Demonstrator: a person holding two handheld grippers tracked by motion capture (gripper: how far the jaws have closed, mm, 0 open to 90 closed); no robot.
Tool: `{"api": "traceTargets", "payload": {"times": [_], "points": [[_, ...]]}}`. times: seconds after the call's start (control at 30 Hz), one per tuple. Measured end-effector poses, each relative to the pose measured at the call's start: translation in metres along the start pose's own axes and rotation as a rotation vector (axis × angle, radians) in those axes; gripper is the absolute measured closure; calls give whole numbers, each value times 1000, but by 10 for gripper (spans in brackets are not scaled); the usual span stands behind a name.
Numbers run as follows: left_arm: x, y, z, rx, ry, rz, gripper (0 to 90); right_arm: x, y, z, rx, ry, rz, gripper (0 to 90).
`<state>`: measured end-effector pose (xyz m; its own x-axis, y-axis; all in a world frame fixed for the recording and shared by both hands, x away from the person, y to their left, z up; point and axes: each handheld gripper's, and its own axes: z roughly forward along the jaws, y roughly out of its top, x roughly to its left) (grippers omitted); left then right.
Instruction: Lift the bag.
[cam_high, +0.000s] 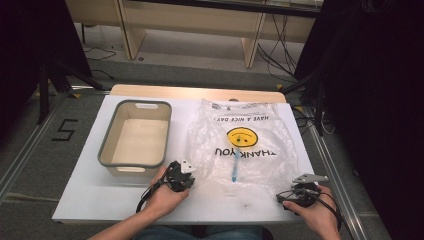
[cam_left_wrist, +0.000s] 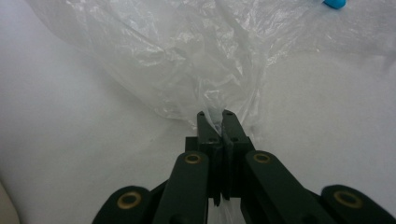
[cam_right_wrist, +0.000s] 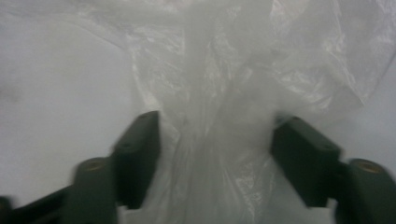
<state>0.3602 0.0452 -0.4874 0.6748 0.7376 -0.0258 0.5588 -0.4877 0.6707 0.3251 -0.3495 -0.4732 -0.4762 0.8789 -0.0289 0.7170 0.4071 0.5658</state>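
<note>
The left gripper (cam_left_wrist: 215, 122) has its jaws pressed together on a bunched handle of the plastic bag (cam_high: 240, 140), near the bag's lower left corner. The pinch is narrow and sits close to the jaw tips. Judged from this, a sideways pull could let the thin film slide out, or stretch and tear it where it gathers.

The right gripper (cam_right_wrist: 215, 140) has its jaws wide apart, with a twisted band of the bag lying between them and no contact visible on either jaw. If it closes off centre, it may catch a single layer only, and the bag would then open unevenly or slip free.

A beige bin (cam_high: 103, 145) with a grey rim stands just left of the bag; dragging the film could snag that rim.

The bag lies flat on the white table (cam_high: 85, 195), right of centre. It is clear, crinkled film printed with a yellow smiley face and black lettering. A slim blue item (cam_high: 234, 169) lies inside it.
</note>
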Motion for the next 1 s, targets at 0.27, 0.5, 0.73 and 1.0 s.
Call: {"api": "traceTargets", "payload": {"times": [0.27, 0.5, 0.73, 1.0], "points": [[1, 4, -12, -51, -52, 20, 892, -3, 3, -1, -24, 41, -23, 850], [3, 14, -36, -166, -63, 18, 893, -6, 6, -3, -41, 46, 6, 900], [2, 29, -58, -272, -64, 32, 893, -10, 17, -18, -151, -18, 27, 900], [1, 43, -74, -343, -65, 39, 893, -14, 28, -38, -280, -108, 31, 900]]}}
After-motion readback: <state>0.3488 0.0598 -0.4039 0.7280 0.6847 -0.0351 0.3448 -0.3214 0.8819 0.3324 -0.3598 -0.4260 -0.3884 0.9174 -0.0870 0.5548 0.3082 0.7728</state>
